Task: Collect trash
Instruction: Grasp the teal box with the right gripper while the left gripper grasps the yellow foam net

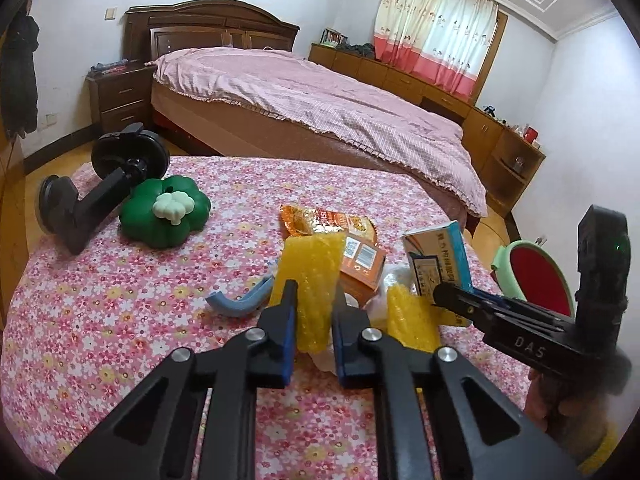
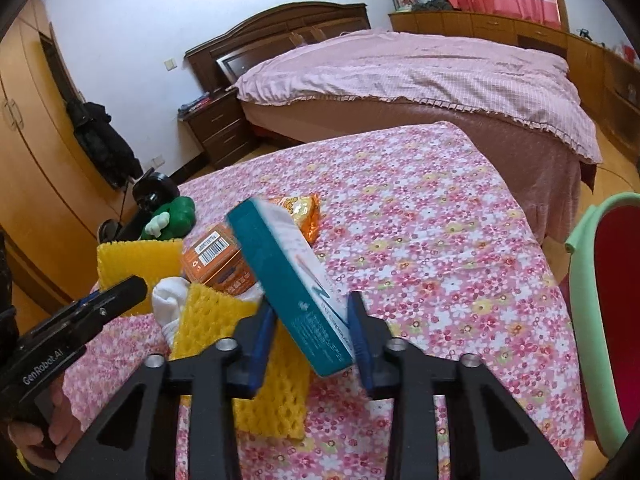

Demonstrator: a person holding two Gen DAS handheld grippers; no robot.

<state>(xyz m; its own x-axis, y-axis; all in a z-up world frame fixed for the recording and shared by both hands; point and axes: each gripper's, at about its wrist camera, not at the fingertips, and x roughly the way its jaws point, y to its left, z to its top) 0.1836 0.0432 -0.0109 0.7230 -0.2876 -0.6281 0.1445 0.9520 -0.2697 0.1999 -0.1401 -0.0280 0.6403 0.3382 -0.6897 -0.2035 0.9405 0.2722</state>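
My left gripper is shut on a yellow foam net that stands up from the floral tablecloth. In the right wrist view this gripper shows at the left with that net. My right gripper is shut on a teal and white carton, tilted above the cloth. From the left wrist view it grips the carton at its lower edge. A second yellow foam net, an orange box, an orange snack wrapper and a white wad lie in the pile.
A bin with a green rim and red inside stands off the table's right edge. A green clover-shaped object, a black suction mount and a blue curved piece lie on the cloth. A bed stands behind.
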